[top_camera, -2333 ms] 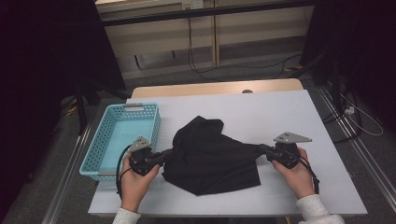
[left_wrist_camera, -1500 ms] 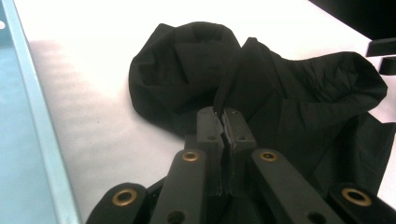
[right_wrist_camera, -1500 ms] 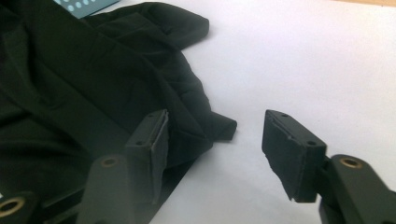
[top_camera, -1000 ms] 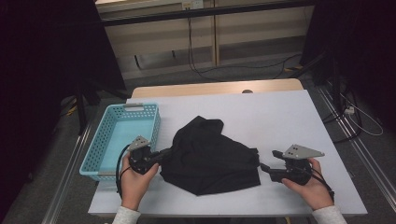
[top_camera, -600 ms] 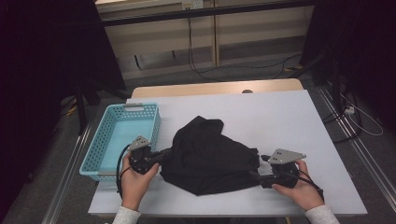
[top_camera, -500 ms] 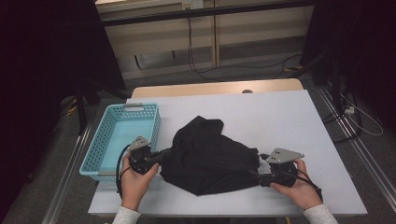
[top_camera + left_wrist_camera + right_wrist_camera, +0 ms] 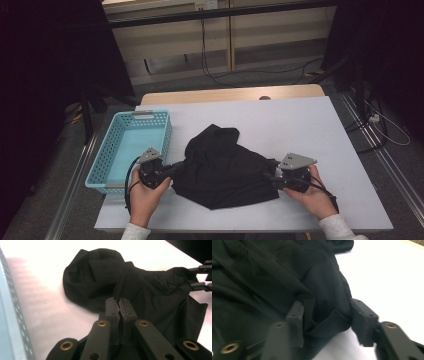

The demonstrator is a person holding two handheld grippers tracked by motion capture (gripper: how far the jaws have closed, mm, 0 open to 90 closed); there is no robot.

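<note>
A crumpled black garment [image 7: 225, 165] lies on the white table [image 7: 300, 120] between my two grippers. My left gripper [image 7: 176, 169] is shut on the garment's left edge; in the left gripper view its jaws [image 7: 120, 305] meet with a thin fold of garment [image 7: 95, 277] pinched between them. My right gripper [image 7: 270, 177] sits at the garment's right edge. In the right gripper view its jaws [image 7: 327, 303] stand apart around a rolled hem of the garment [image 7: 262, 272]. They have just been closing, and a gap still shows beside the right pad.
A light blue plastic basket [image 7: 167, 136] stands on the table's left side, just beyond my left hand. Bare white tabletop stretches behind and to the right of the garment. A wooden strip [image 7: 230, 95] runs along the table's far edge.
My right hand has slid left to the garment's right edge, and its jaws have narrowed around the hem. The left hand and its grip have stayed put.
</note>
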